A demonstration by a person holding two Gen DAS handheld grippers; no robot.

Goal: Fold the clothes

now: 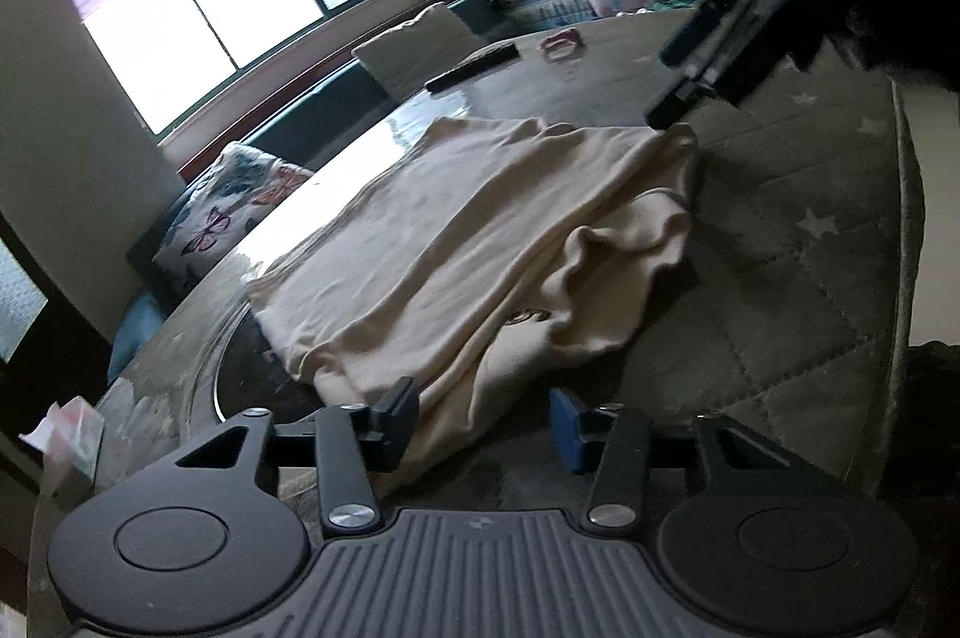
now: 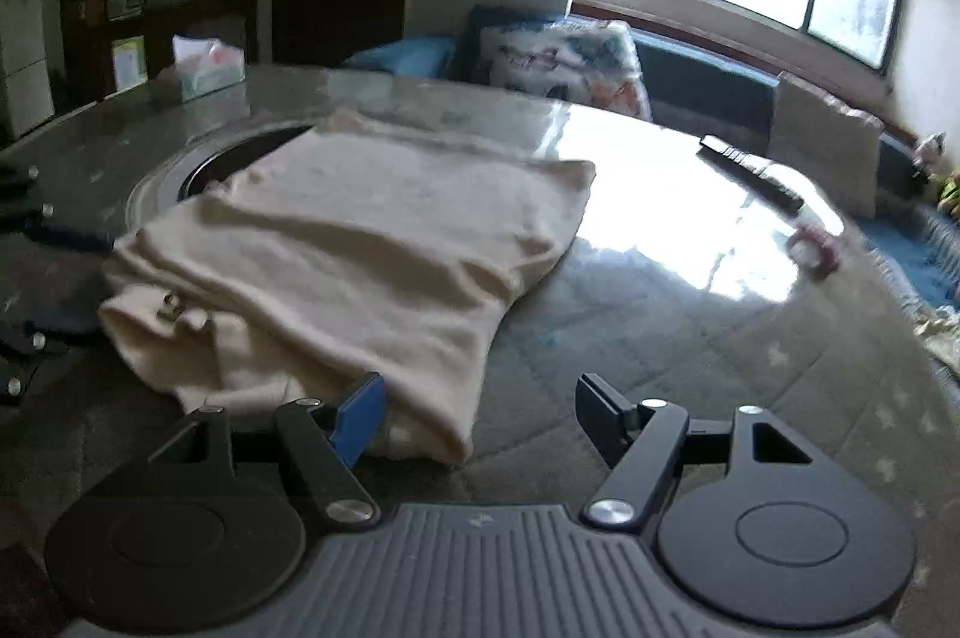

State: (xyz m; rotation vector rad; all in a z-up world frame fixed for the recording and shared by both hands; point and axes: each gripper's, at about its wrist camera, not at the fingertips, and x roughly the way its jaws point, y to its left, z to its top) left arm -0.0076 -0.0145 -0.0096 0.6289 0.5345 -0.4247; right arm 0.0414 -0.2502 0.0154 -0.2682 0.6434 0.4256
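Observation:
A cream garment [image 1: 456, 242] lies folded over on the round table, its near end rumpled with a dark print showing. My left gripper [image 1: 483, 422] is open at the garment's near edge, and cloth lies between its fingers. In the left wrist view the right gripper [image 1: 714, 38] appears at the garment's far corner. The right wrist view shows the same cream garment [image 2: 360, 266] in layers. My right gripper [image 2: 480, 416] is open; its left finger rests against the garment's near corner, its right finger over bare cover.
The table carries a grey quilted star-pattern cover [image 1: 798, 242] and a glossy inset ring [image 2: 180, 170]. A black remote [image 1: 474, 65] and a small pink object [image 1: 561, 41] lie farther off. A tissue box [image 2: 201, 68] is at one edge. A bench with cushions [image 2: 564, 62] runs under the window.

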